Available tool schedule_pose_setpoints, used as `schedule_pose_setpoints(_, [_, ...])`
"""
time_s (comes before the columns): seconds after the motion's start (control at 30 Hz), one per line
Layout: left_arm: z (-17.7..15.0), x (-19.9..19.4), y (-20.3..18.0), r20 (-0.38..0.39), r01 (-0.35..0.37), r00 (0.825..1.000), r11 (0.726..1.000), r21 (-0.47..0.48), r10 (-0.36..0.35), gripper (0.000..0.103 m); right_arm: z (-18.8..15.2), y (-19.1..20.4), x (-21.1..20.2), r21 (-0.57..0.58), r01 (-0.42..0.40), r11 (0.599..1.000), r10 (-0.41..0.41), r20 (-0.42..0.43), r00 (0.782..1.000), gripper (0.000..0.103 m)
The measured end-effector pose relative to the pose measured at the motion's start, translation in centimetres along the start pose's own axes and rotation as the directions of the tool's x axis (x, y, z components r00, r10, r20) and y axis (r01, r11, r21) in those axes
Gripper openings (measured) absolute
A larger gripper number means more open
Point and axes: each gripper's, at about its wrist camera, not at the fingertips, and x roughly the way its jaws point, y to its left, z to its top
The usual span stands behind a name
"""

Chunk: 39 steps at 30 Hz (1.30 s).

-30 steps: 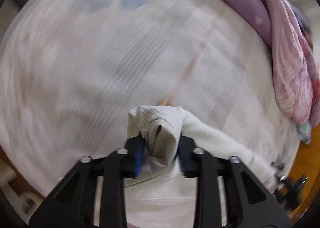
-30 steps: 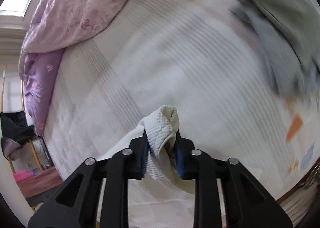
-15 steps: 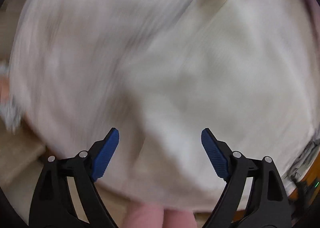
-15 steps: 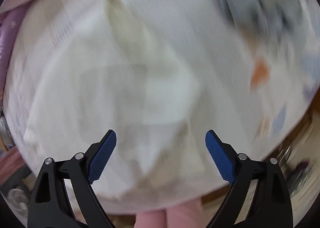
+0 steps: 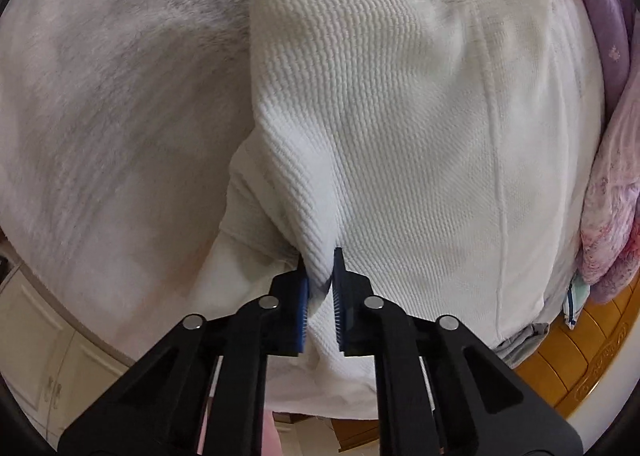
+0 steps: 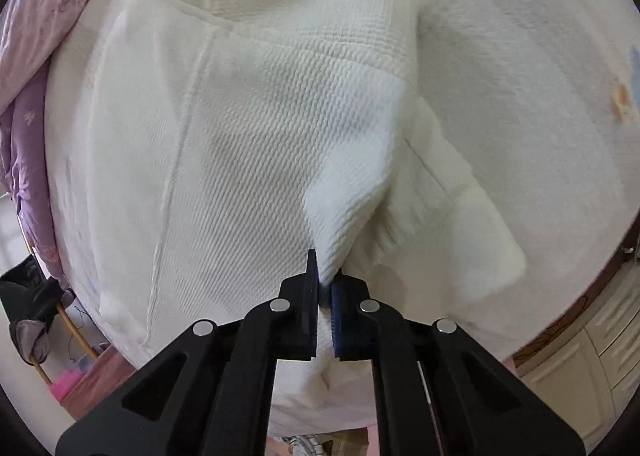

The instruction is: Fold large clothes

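White waffle-knit garment (image 5: 400,127) spread flat on the pale bedsheet (image 5: 100,95), purple quilt (image 5: 604,15) at 2 o'clock; left gripper (image 5: 319,276) closing, pinching a raised fold at the garment's near edge, right gripper (image 6: 325,276) clamped on another.

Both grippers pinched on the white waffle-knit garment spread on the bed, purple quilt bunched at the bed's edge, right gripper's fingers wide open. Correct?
Not quite. The right gripper is not wide open: the right wrist view shows its fingers closed on a fold of the white waffle-knit garment. The rest holds: the left gripper pinches the garment too, and the purple quilt is bunched at the bed's edge.
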Motion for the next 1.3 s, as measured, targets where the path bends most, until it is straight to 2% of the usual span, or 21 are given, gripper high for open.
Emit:
schedule_pose_setpoints(0.1, [-1.0,-1.6,0.9,0.026,-0.037,0.999,0.999,0.011,0.037,0.004,-1.5,-1.0,-1.0,0.018,-0.002,1.000,0.003,-0.005,1.000,0.004])
schedule_pose_setpoints(0.23, [-2.6,-2.2,2.8,0.030,-0.111,0.993,0.994,0.009,0.110,0.002,-3.4,-2.5,-0.7,-0.009,0.067,0.998,-0.067,-0.015,0.998,0.004])
schedule_pose_setpoints(0.37, [-3.0,-1.4,4.6,-0.002,-0.137,0.991,0.991,-0.010,0.137,0.002,-3.2,-3.6,0.6,0.008,0.133,0.991,-0.132,-0.022,0.991,0.005])
schedule_pose_setpoints(0.43, [-2.5,-1.1,4.2,-0.008,-0.168,0.986,0.985,0.032,0.169,0.004,-2.8,-3.7,1.5,0.000,0.170,0.985,-0.170,-0.034,0.985,0.008])
schedule_pose_setpoints(0.47, [-2.4,-1.1,3.7,-0.016,-0.196,0.980,0.979,0.064,0.197,0.007,-2.6,-3.2,1.8,-0.012,0.181,0.983,-0.182,-0.047,0.982,0.017])
schedule_pose_setpoints(0.53, [-2.2,-1.3,1.9,-0.047,-0.261,0.961,0.952,0.161,0.272,0.019,-2.4,-2.5,1.3,-0.034,0.224,0.974,-0.226,-0.092,0.970,0.051])
schedule_pose_setpoints(0.57, [-2.2,-2.0,0.9,-0.037,-0.257,0.962,0.941,0.219,0.271,0.034,-2.6,-2.1,0.2,-0.039,0.210,0.977,-0.213,-0.089,0.973,0.068])
schedule_pose_setpoints(0.6, [-2.2,-3.2,-0.2,0.001,-0.254,0.965,0.930,0.265,0.263,0.046,-2.8,-1.7,-1.3,-0.044,0.172,0.984,-0.174,-0.052,0.983,0.068])
schedule_pose_setpoints(0.67, [-2.2,-5.5,-2.5,0.101,-0.265,0.964,0.900,0.346,0.245,0.046,-3.1,-0.2,-4.7,-0.097,0.141,0.985,-0.135,0.065,0.989,0.068])
schedule_pose_setpoints(0.73, [-2.2,-7.1,-5.1,0.175,-0.296,0.954,0.847,0.441,0.242,0.046,-3.5,2.4,-7.9,-0.195,0.217,0.957,-0.171,0.229,0.958,0.067])
schedule_pose_setpoints(0.77, [-2.1,-7.8,-6.7,0.222,-0.320,0.945,0.819,0.477,0.240,0.046,-3.9,4.9,-10.0,-0.280,0.243,0.929,-0.142,0.338,0.930,0.067])
schedule_pose_setpoints(0.8, [-1.9,-8.2,-8.3,0.266,-0.328,0.939,0.798,0.506,0.217,0.045,-4.0,6.6,-10.8,-0.339,0.228,0.913,-0.092,0.374,0.923,0.066])
schedule_pose_setpoints(0.83, [-1.5,-8.4,-9.4,0.293,-0.326,0.937,0.782,0.532,0.191,0.042,-4.2,8.1,-11.3,-0.389,0.205,0.898,-0.043,0.385,0.922,0.062])
schedule_pose_setpoints(0.9, [-1.2,-8.1,-12.2,0.332,-0.337,0.930,0.735,0.588,0.160,0.020,-4.7,12.5,-10.9,-0.518,0.173,0.838,0.041,0.377,0.925,0.035])
schedule_pose_setpoints(0.93, [-0.7,-7.5,-13.9,0.342,-0.346,0.927,0.709,0.615,0.156,0.015,-5.0,15.2,-9.9,-0.566,0.202,0.799,0.033,0.378,0.925,0.026])
schedule_pose_setpoints(0.97, [-0.4,-7.3,-14.7,0.341,-0.336,0.930,0.702,0.628,0.139,0.009,-5.1,16.8,-8.9,-0.585,0.217,0.781,0.027,0.380,0.924,0.016])
schedule_pose_setpoints(1.03, [-0.1,-6.6,-17.2,0.360,-0.321,0.929,0.680,0.659,0.089,0.006,-5.3,20.1,-6.8,-0.634,0.176,0.753,0.072,0.345,0.936,0.014])
schedule_pose_setpoints(1.1, [0.1,-5.5,-19.9,0.391,-0.329,0.919,0.638,0.696,0.048,0.005,-5.2,21.7,-4.8,-0.667,0.154,0.729,0.094,0.321,0.942,0.010])
schedule_pose_setpoints(1.2, [0.0,-3.6,-21.4,0.374,-0.287,0.927,0.609,0.740,-0.018,0.005,-5.4,25.1,-1.4,-0.735,0.153,0.660,0.107,0.294,0.950,0.009])
schedule_pose_setpoints(1.23, [-0.4,-3.5,-20.9,0.387,-0.297,0.922,0.604,0.740,-0.020,0.005,-5.3,26.1,0.5,-0.759,0.143,0.636,0.101,0.266,0.959,0.009])
schedule_pose_setpoints(1.3, [0.2,-1.4,-22.2,0.399,-0.321,0.917,0.591,0.740,-0.002,0.003,-4.4,27.2,3.9,-0.778,0.081,0.623,0.100,0.182,0.978,0.009])
